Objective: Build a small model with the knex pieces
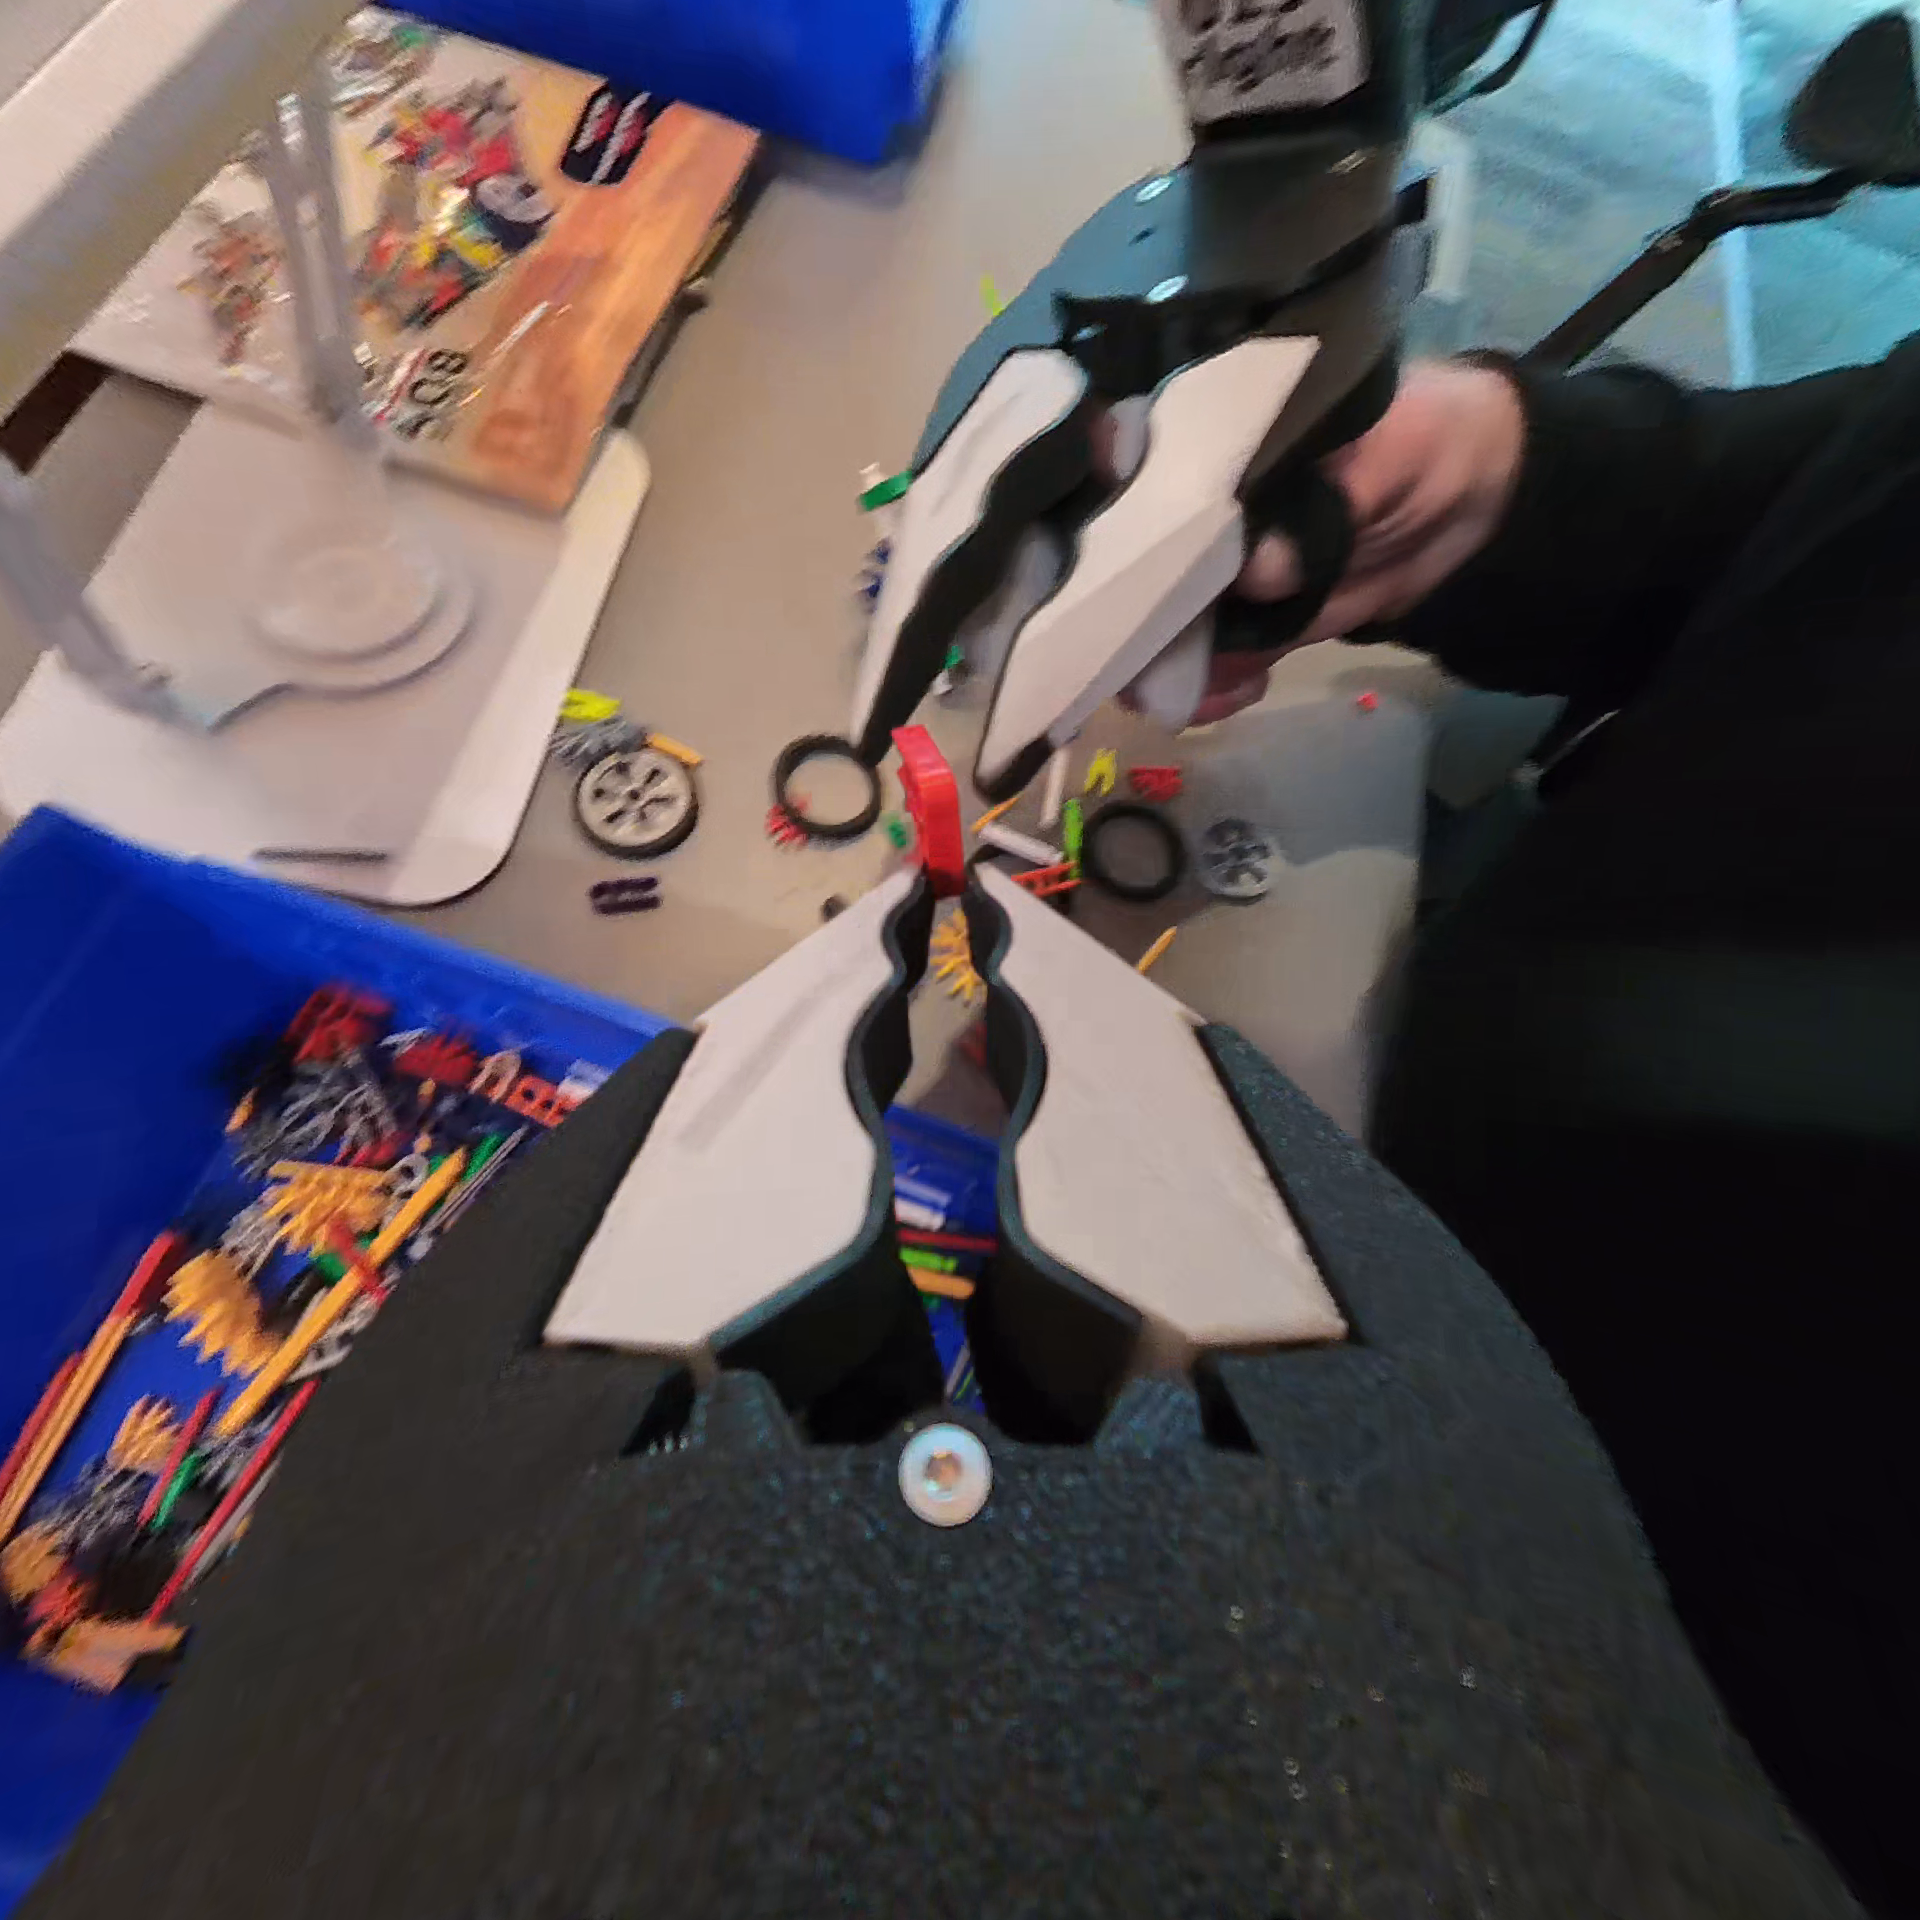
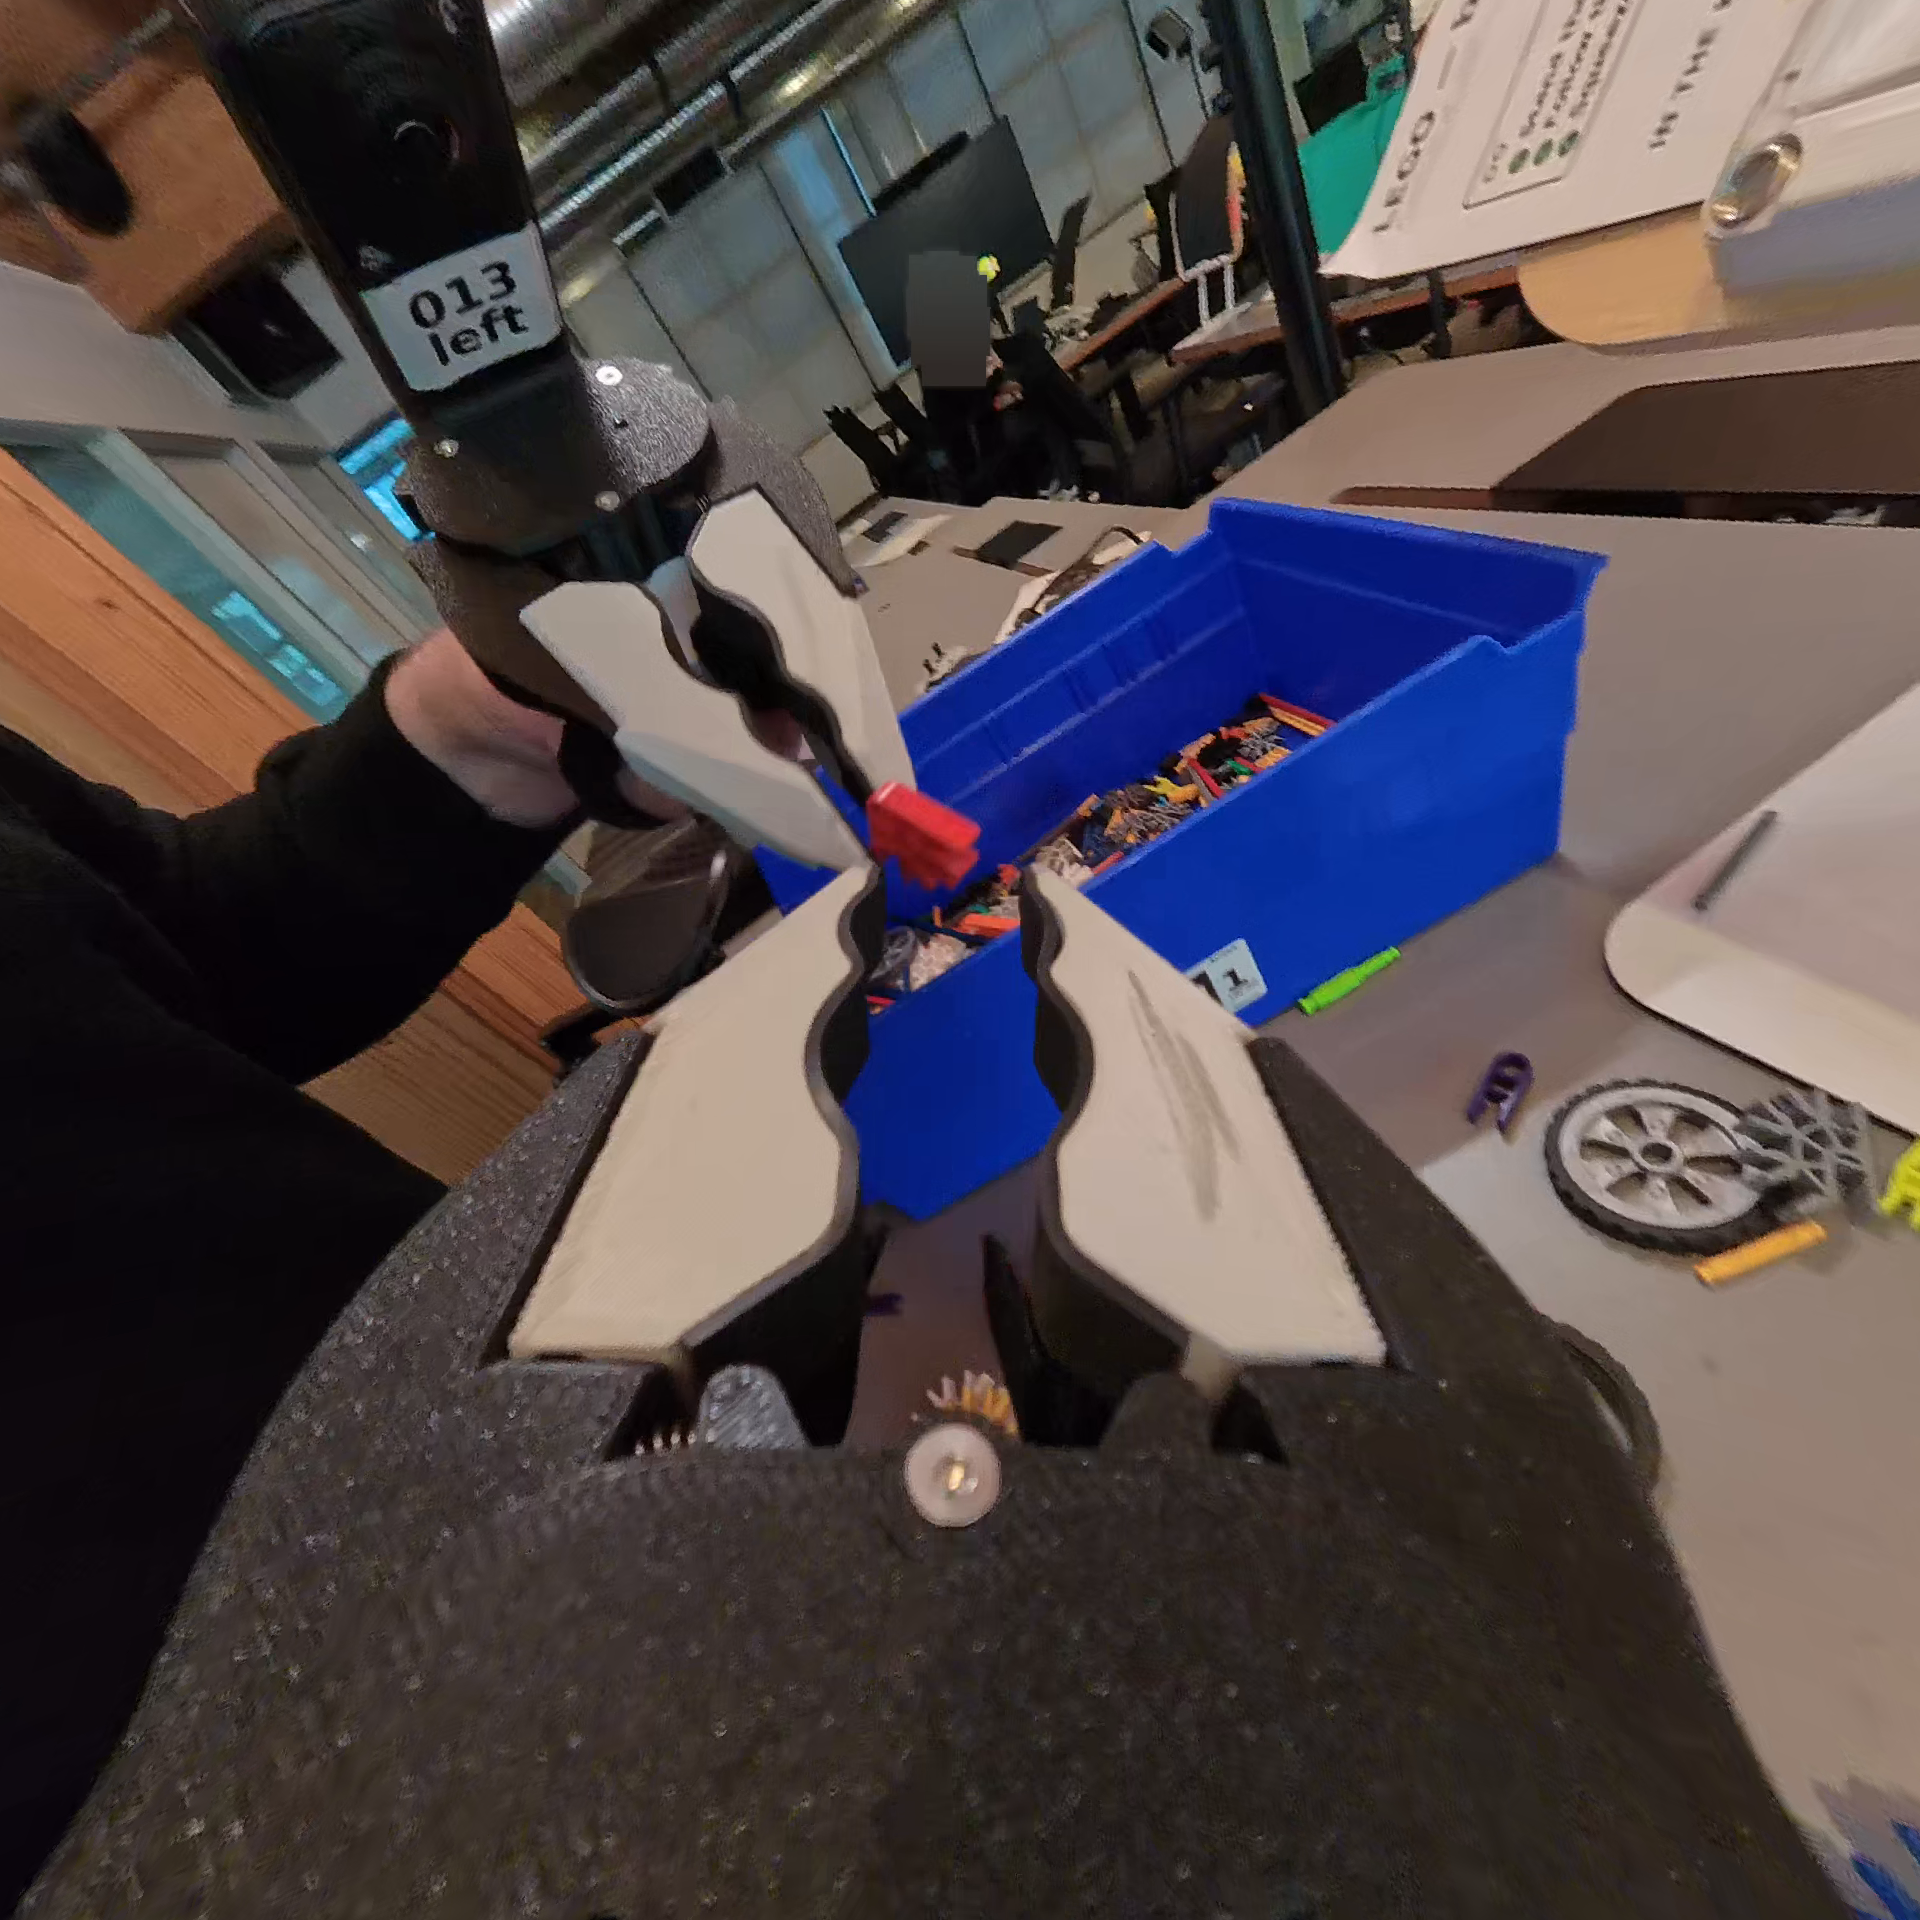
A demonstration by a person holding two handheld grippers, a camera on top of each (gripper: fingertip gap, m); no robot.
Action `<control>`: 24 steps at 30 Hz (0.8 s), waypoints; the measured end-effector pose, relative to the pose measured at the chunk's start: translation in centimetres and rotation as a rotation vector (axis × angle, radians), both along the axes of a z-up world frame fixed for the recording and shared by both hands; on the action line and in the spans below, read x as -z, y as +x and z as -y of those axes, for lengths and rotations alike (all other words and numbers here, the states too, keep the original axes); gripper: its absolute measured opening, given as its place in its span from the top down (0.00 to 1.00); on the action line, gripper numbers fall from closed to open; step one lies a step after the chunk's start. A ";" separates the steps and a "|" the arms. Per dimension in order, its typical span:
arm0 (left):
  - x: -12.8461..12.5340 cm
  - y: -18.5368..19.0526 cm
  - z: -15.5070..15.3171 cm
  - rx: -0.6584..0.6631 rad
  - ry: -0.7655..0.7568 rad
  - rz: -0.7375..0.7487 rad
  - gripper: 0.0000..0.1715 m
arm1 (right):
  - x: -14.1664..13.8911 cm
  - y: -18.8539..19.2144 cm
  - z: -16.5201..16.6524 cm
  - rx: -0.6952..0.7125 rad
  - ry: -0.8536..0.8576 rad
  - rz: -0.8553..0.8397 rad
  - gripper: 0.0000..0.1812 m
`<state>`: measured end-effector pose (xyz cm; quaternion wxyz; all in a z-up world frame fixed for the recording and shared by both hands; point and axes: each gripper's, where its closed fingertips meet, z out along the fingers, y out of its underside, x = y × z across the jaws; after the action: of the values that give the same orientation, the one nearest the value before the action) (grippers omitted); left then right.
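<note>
My left gripper (image 1: 945,883) is shut on a red toothed connector piece (image 1: 928,800) and holds it upright above the grey table. My right gripper (image 1: 935,758) comes down from above, open, with one fingertip on each side of the piece's top. In the right wrist view the right gripper (image 2: 951,894) is open just below the red piece (image 2: 925,831), which the left gripper (image 2: 868,831) pinches from the upper left. A hand in a black sleeve holds each gripper.
A blue bin (image 1: 104,1039) of mixed rods and connectors sits at the left, also in the right wrist view (image 2: 1351,831). Loose parts lie on the table: a spoked wheel (image 1: 636,800), black tyre rings (image 1: 826,787), a green rod (image 2: 1349,979). A white stand base (image 1: 364,623) is behind. The grippers are tip to tip, or close to it. It is some 15 cm from my right tips to the spoked wheel (image 1: 636,800). My right wrist view (image 2: 1645,1144) looks at it from another angle.
</note>
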<state>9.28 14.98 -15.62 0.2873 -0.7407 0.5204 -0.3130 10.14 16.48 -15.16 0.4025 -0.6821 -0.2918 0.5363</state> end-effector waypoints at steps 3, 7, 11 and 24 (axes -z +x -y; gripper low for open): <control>-0.1 1.3 0.9 0.029 -0.044 0.047 0.98 | -0.6 -0.2 0.8 -0.051 0.001 -0.034 0.86; -0.2 2.0 1.2 0.035 -0.100 0.104 0.98 | -0.9 0.2 1.5 -0.082 0.000 -0.064 0.92; 0.4 2.5 1.3 0.047 -0.122 0.107 0.98 | -0.4 0.6 1.7 -0.090 0.004 -0.043 0.93; -0.8 3.1 -0.2 -0.020 -0.165 0.231 0.94 | -1.1 2.2 0.7 -0.047 -0.002 -0.105 0.97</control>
<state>12.33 15.16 -14.81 0.2867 -0.7259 0.4489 -0.4351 12.30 15.81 -14.05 0.4039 -0.6461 -0.2858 0.5811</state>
